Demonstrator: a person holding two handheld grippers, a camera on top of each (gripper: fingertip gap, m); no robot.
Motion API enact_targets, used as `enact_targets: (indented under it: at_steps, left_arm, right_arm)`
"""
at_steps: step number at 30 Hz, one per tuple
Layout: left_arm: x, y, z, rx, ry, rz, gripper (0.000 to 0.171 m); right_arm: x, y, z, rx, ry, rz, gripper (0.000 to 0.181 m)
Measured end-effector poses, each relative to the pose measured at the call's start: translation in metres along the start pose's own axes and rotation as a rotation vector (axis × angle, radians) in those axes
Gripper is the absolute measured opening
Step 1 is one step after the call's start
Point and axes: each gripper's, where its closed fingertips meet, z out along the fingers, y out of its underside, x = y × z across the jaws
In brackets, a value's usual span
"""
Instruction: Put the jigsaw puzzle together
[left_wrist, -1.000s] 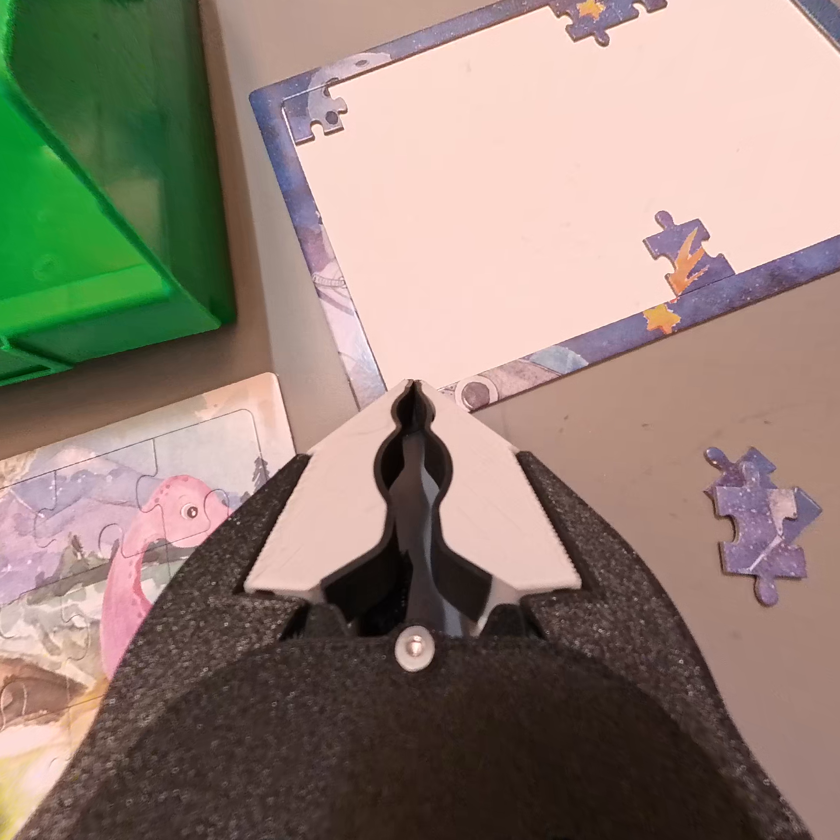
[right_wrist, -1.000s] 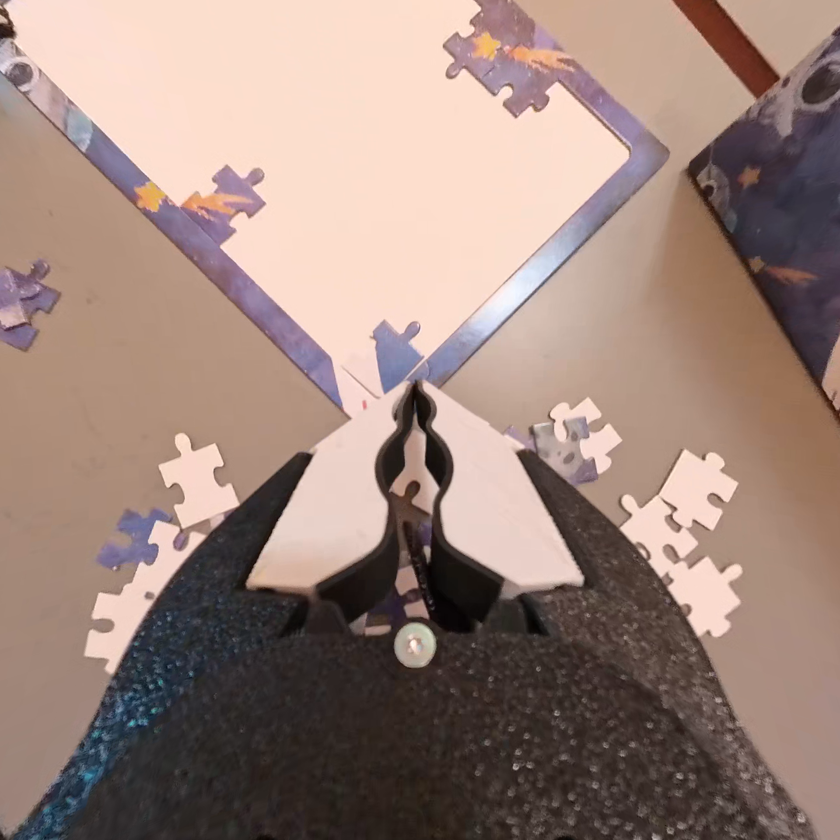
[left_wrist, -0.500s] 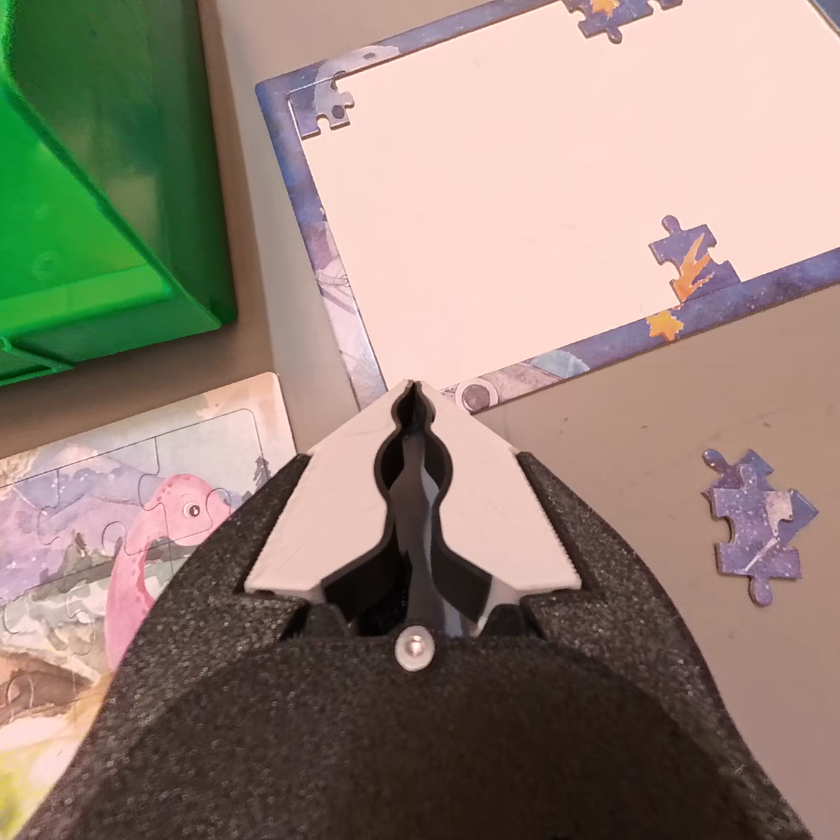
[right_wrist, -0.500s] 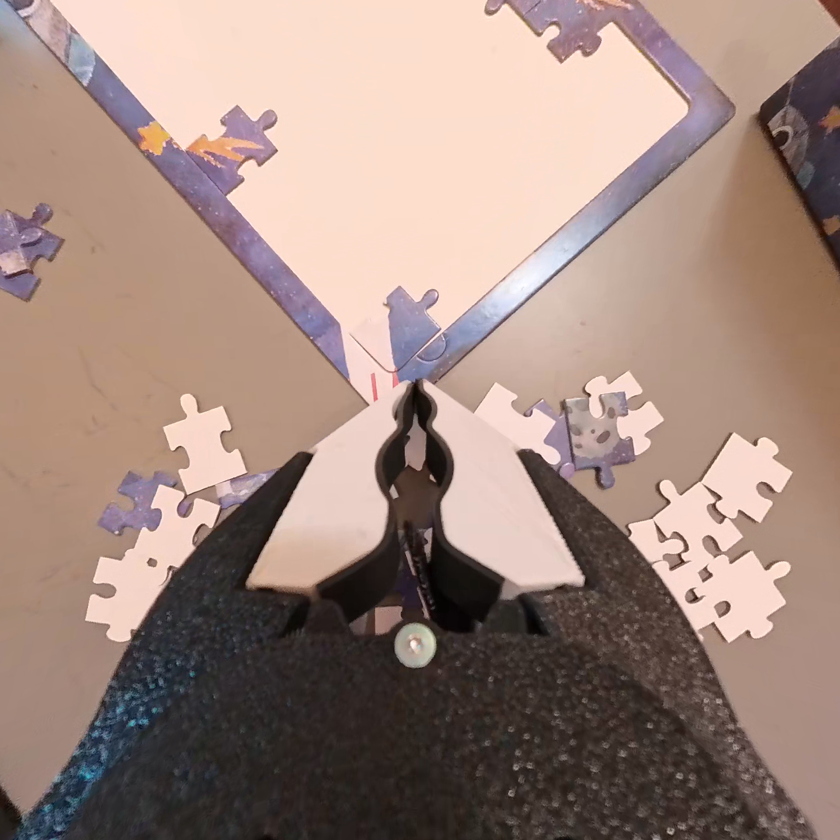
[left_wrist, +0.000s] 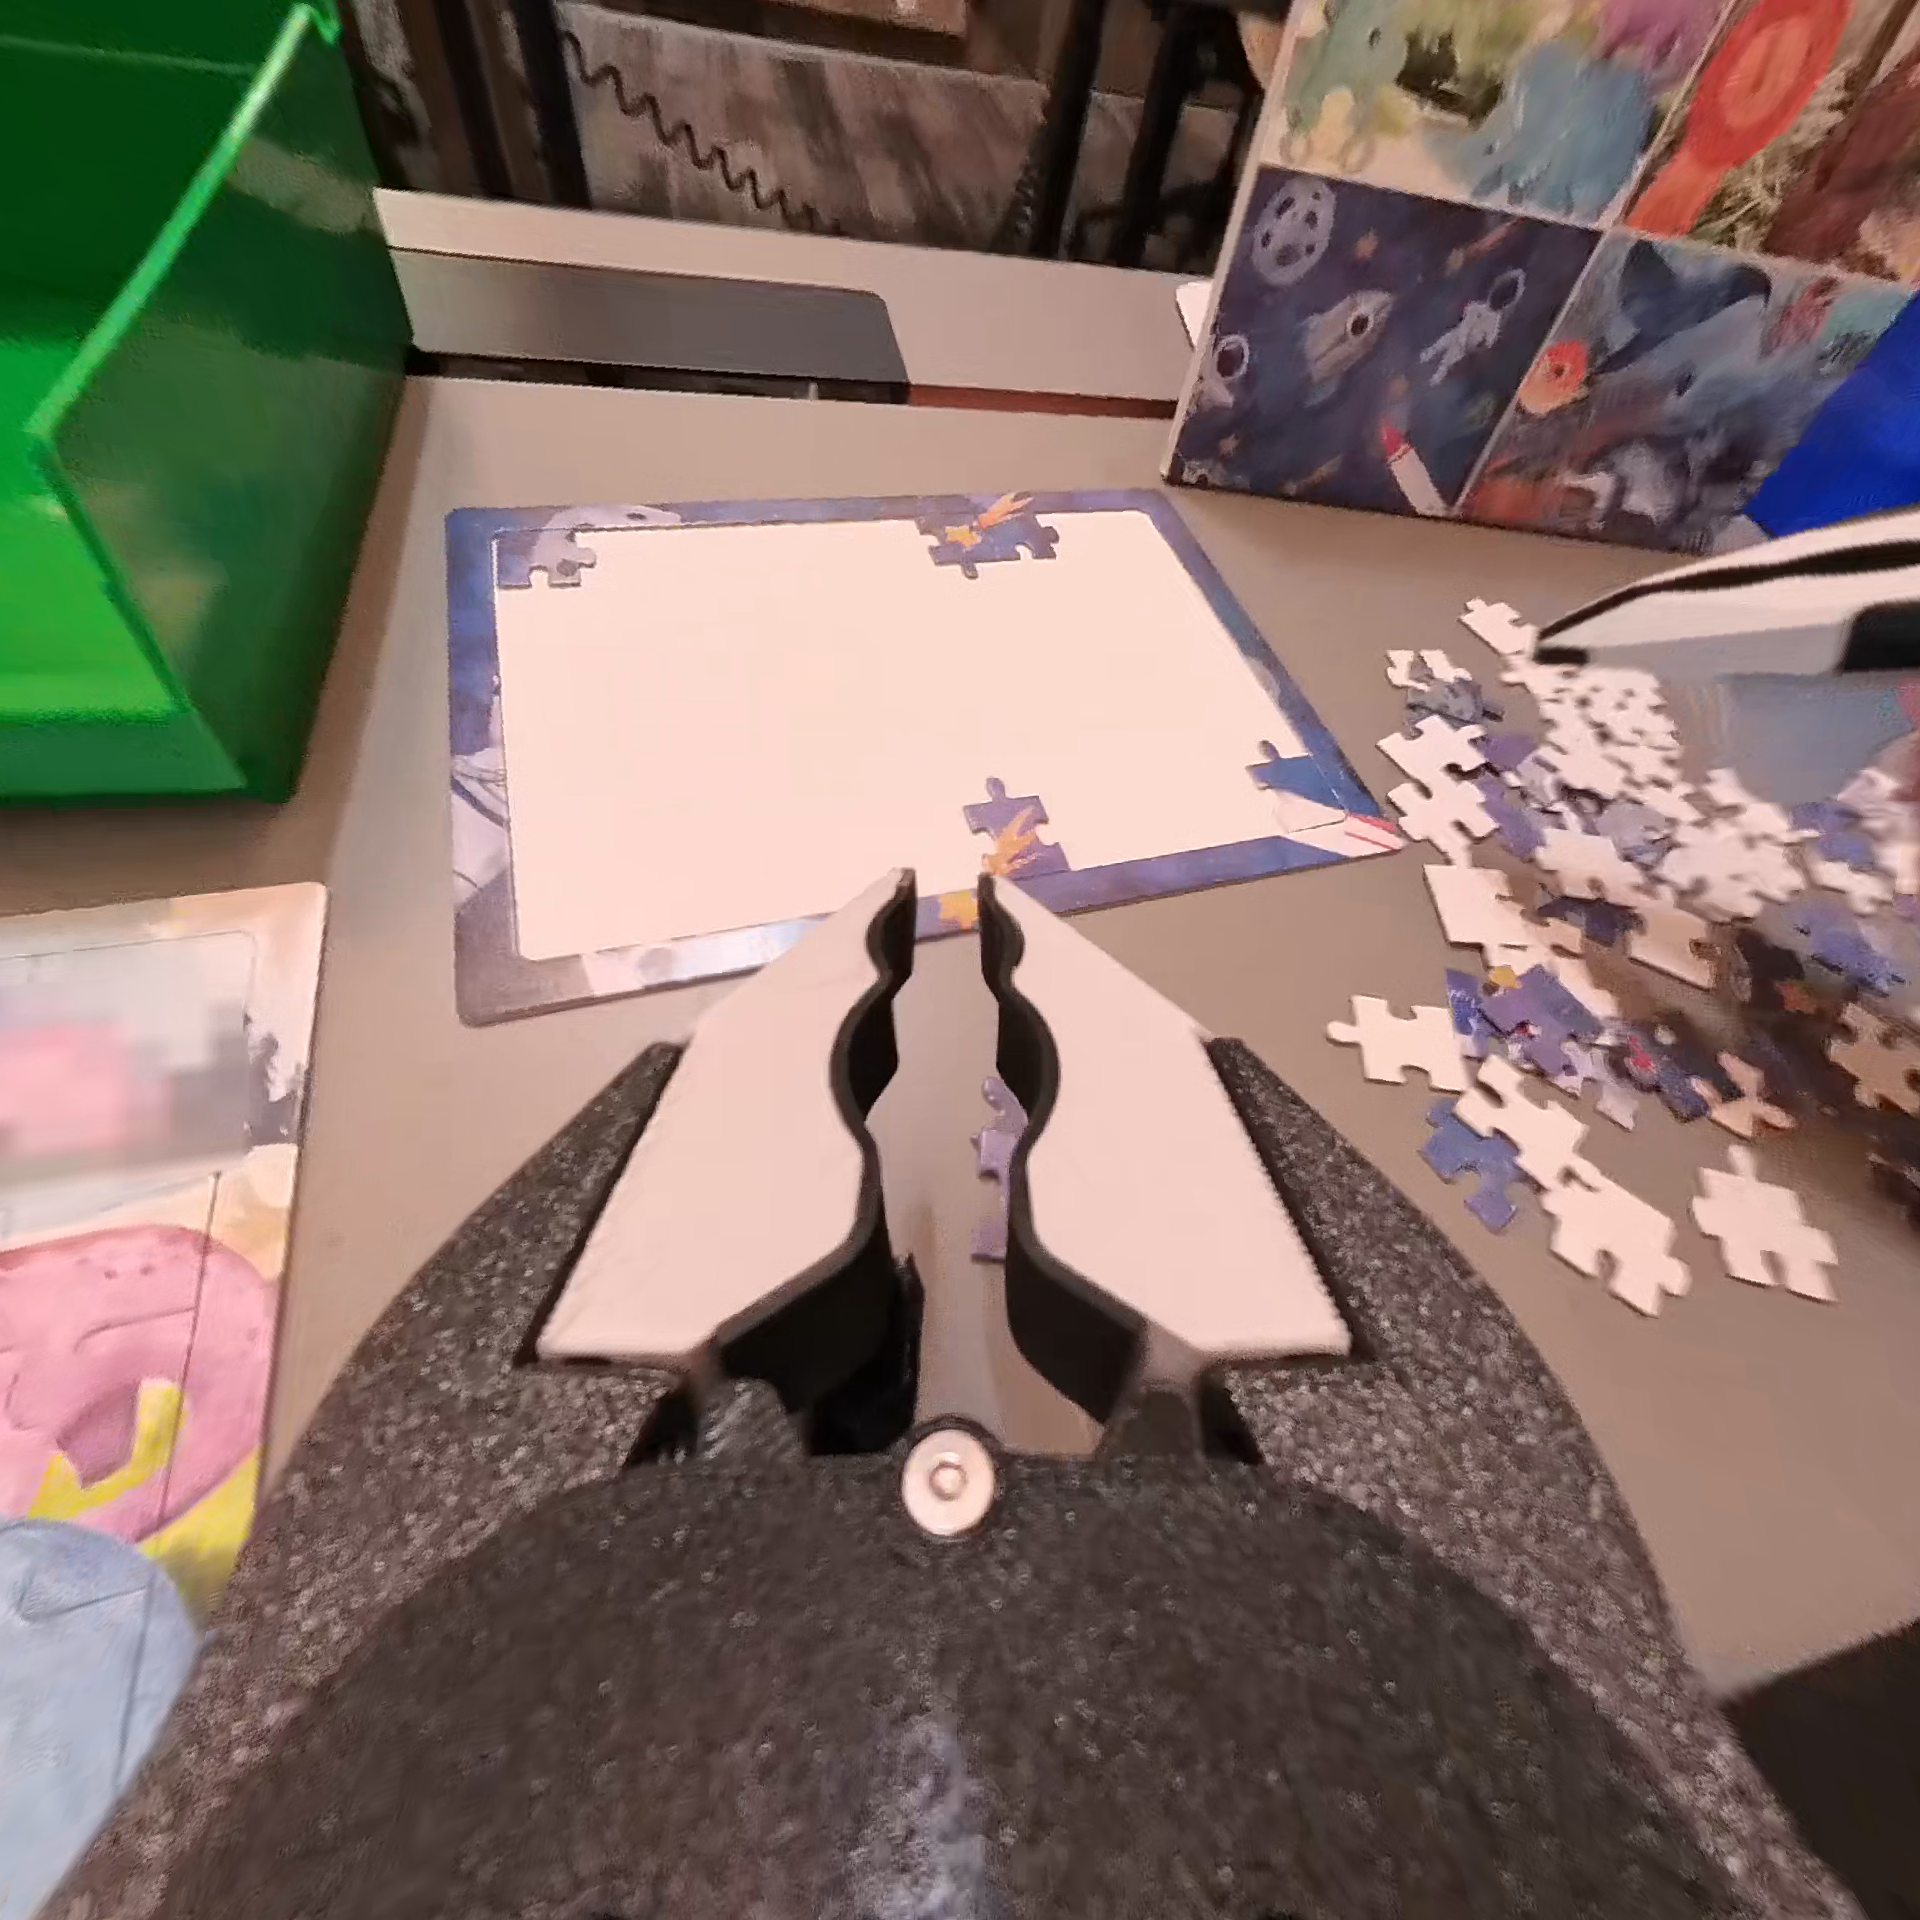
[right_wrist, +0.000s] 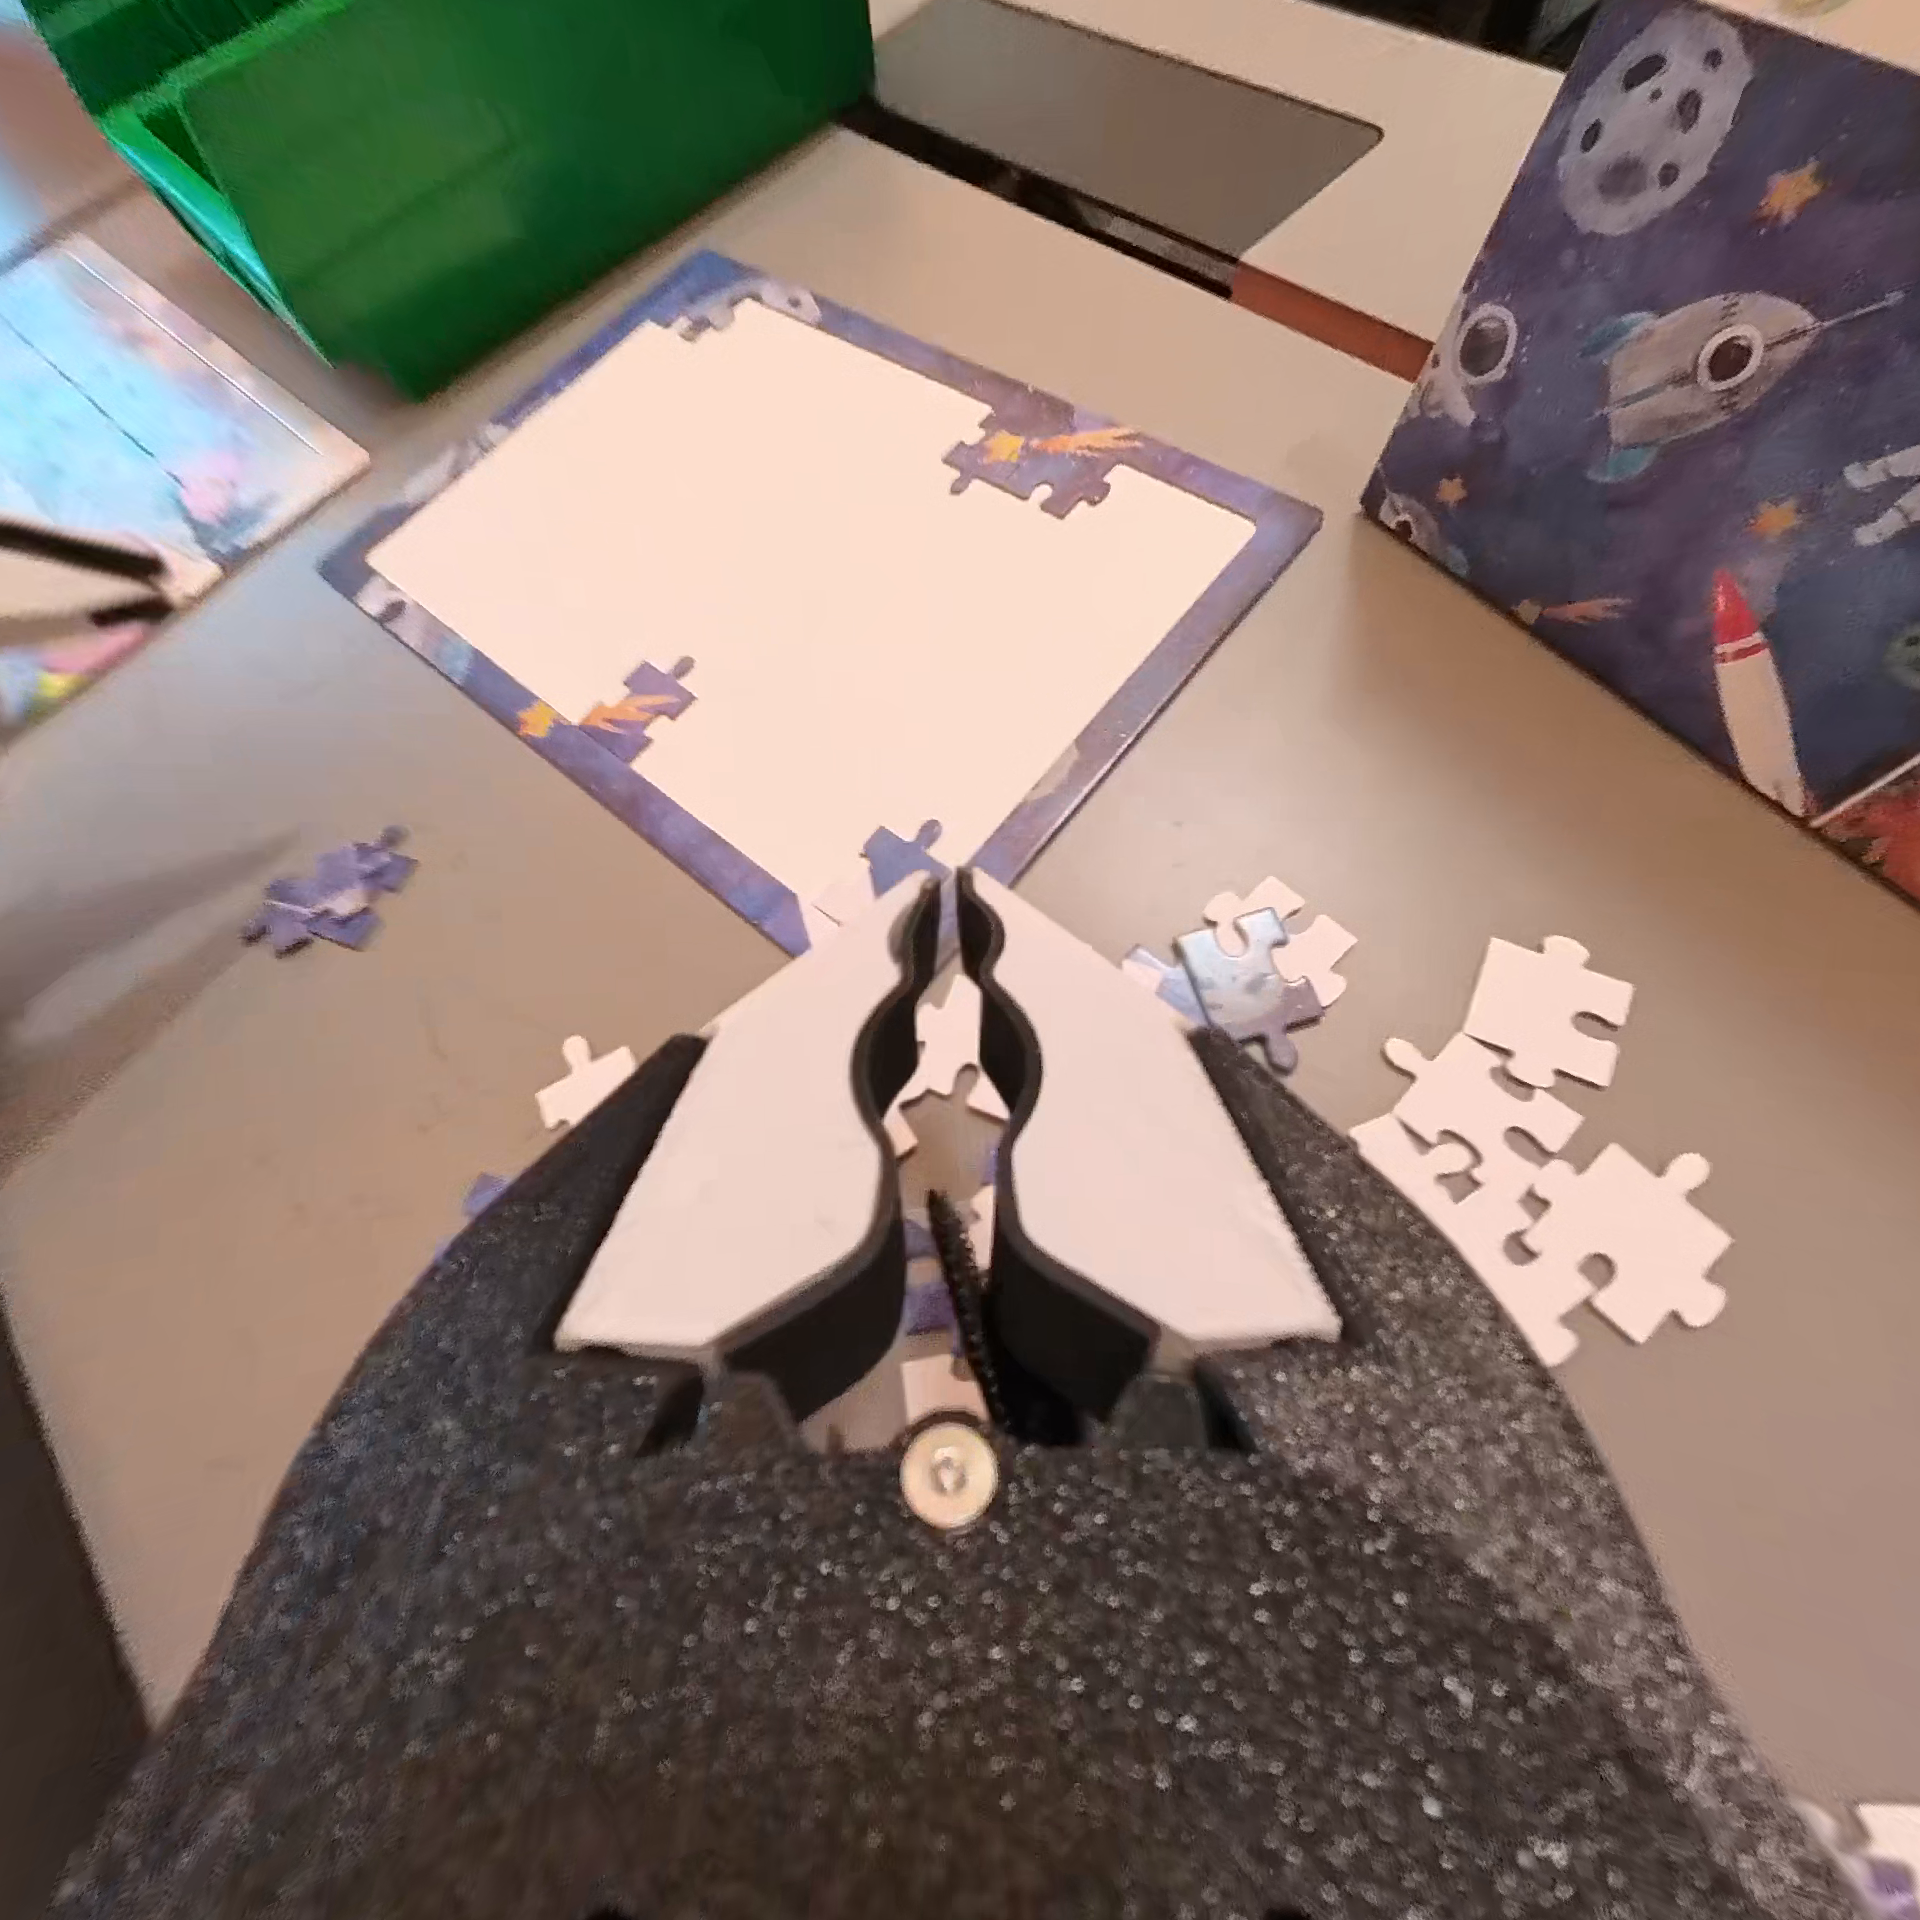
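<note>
Grey and matte, the surface (left_wrist: 665, 1091) is carrying everything I am working with, and the biggest thing on it is the blue-bordered puzzle tray (left_wrist: 473, 790), lying flat with its pale middle almost bare; only a few pieces are sitting along its edges, one with an orange streak (left_wrist: 1013, 831) by the near border. Stiff card like this is, I judge, light and likely to skate if I nudge it. To the right the heap of loose pieces (left_wrist: 1621, 883) is spreading, many face-down and white. Thin, flat and featherlight, they are going to be hard to lift, so I am thinking of pinching one by an overhanging edge. My left fingers (left_wrist: 947, 883) are standing slightly apart, holding nothing, above a small pair of joined blue pieces (right_wrist: 327, 899). My right fingers (right_wrist: 948, 883) are nearly touching, empty too, hanging over the tray's near corner.
</note>
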Motion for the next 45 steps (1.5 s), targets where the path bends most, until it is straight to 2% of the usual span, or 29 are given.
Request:
enact_targets:
  at_steps: [3, 6, 9, 11, 14, 19, 26, 31, 35, 39, 42, 45]
  left_arm:
    - [-0.008, 0.009, 0.009, 0.016, -0.099, 0.132, 0.012]
    - [0.002, 0.016, 0.015, -0.01, -0.043, 0.146, 0.012]
    - [0.003, 0.019, 0.021, -0.025, -0.027, 0.171, 0.012]
    - [-0.016, 0.011, 0.028, -0.03, -0.111, 0.27, 0.003]
    - [-0.052, 0.01, 0.049, -0.135, -0.201, 0.443, 0.0]
    - [-0.062, 0.038, 0.059, -0.253, -0.088, 0.286, 0.0]
    - [-0.066, 0.046, 0.059, -0.296, -0.136, 0.331, 0.0]
    - [-0.067, 0.046, 0.059, -0.297, -0.117, 0.301, 0.0]
    - [-0.067, 0.046, 0.059, -0.294, -0.122, 0.309, 0.0]
    - [-0.068, 0.043, 0.059, -0.285, -0.163, 0.345, 0.0]
    - [-0.062, 0.019, 0.044, -0.164, -0.207, 0.335, 0.0]
    - [-0.023, -0.004, 0.017, -0.015, -0.092, 0.239, 0.0]
  right_arm:
    - [0.0, -0.007, -0.006, 0.041, -0.019, 0.046, 0.007]
    - [0.003, -0.005, -0.006, 0.035, -0.016, 0.047, 0.01]
    - [-0.005, 0.013, 0.017, -0.057, -0.033, -0.046, 0.0]
    - [-0.007, 0.027, 0.039, -0.152, -0.018, -0.124, 0.0]
    - [-0.012, 0.03, 0.059, -0.198, -0.03, -0.154, 0.0]
    - [-0.017, 0.031, 0.069, -0.208, -0.031, -0.161, 0.0]
    - [-0.008, 0.036, 0.059, -0.202, 0.003, -0.088, 0.0]
    - [-0.008, 0.036, 0.058, -0.199, 0.018, -0.088, 0.0]
    - [-0.003, 0.021, 0.042, -0.119, 0.038, -0.071, 0.0]
    - [0.016, 0.001, 0.005, 0.011, 0.123, -0.086, 0.0]
    - [0.033, -0.007, -0.036, 0.143, 0.221, -0.069, 0.0]
    - [0.034, 0.012, -0.08, 0.277, 0.269, 0.056, 0.0]
